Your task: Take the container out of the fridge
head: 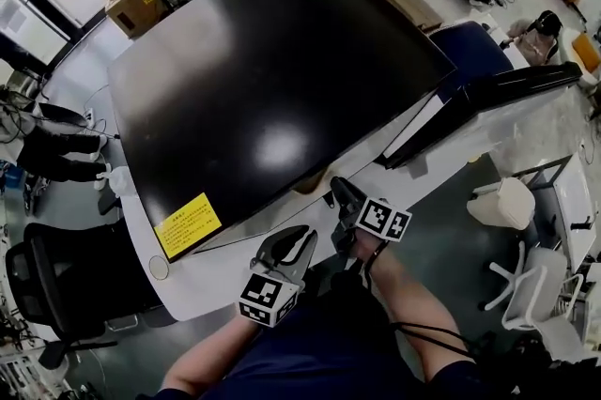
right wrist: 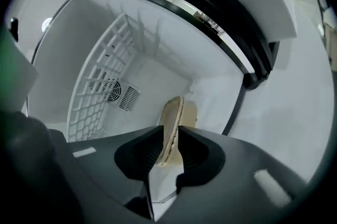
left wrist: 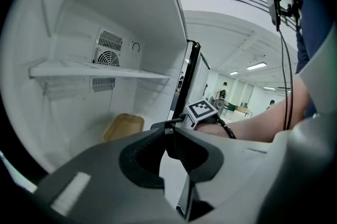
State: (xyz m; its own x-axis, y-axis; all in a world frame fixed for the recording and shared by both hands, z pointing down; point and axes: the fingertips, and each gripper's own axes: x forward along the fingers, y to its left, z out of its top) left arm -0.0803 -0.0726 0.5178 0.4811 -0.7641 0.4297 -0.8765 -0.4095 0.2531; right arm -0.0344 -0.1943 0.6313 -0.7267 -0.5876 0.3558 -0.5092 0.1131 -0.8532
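The fridge [head: 272, 88] is seen from above, its glossy black top filling the middle of the head view, with the door [head: 498, 93] swung open towards 3 o'clock. Both tools reach in at the open front, at 6 o'clock of the black top.

The left gripper [left wrist: 169, 133] has its fingers pressed together with nothing between them. It points into the white inside of the fridge, where a shelf [left wrist: 100, 70] runs across in front of a round fan grille [left wrist: 108, 50].

The container [left wrist: 124, 127], shallow and tan, lies on the fridge floor below that shelf, at 6 o'clock of the grille and close to the back wall.

The right gripper [right wrist: 169, 140] is turned on its side, so its view shows the container edge-on. Its fingers are spread a little, and the near rim of the container stands in the gap between them. The right gripper's marker cube shows at 3 o'clock of the container in the left gripper view.
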